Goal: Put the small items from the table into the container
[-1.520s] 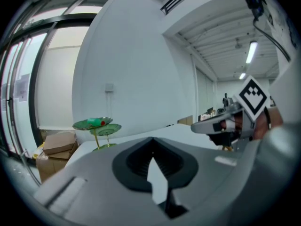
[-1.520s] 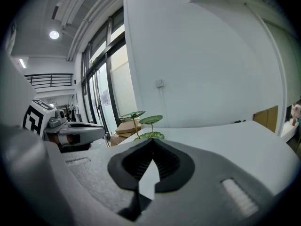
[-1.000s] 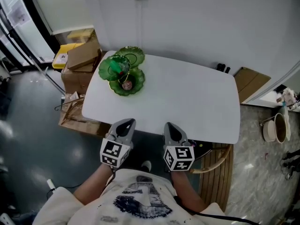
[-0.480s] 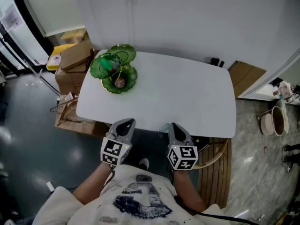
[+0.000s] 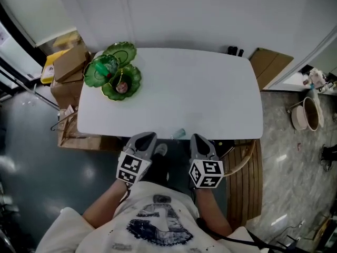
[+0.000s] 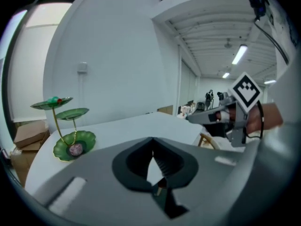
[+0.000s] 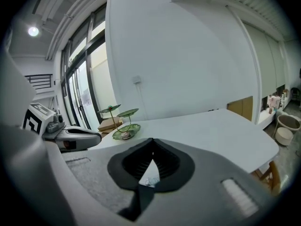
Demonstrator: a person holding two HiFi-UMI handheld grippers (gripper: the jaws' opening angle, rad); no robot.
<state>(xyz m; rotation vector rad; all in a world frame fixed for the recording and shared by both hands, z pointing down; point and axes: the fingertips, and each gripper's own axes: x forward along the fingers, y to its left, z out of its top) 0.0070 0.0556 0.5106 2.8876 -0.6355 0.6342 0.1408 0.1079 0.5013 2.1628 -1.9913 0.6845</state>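
Observation:
A green leaf-shaped tiered dish stand [image 5: 113, 70] stands at the table's far left corner, also in the left gripper view [image 6: 66, 126] and the right gripper view [image 7: 123, 121]. A pinkish round item [image 5: 120, 87] lies in its lowest dish. A small teal item [image 5: 179, 133] lies at the white table's [image 5: 210, 94] near edge, between the grippers. My left gripper [image 5: 146, 137] and right gripper [image 5: 197, 139] hover side by side just off that edge, both shut and empty. Each gripper view shows closed jaws: the left gripper [image 6: 153, 147] and the right gripper [image 7: 151, 149].
Cardboard boxes [image 5: 66, 62] are stacked on the floor left of the table. A wooden chair [image 5: 245, 167] stands under the near right corner. A bucket [image 5: 305, 114] and a flat carton [image 5: 268, 65] sit to the right. A wall runs behind the table.
Both grippers have drawn back from over the table's near edge to just off it, staying shut. The head view has shifted, so the table now sits more squarely ahead.

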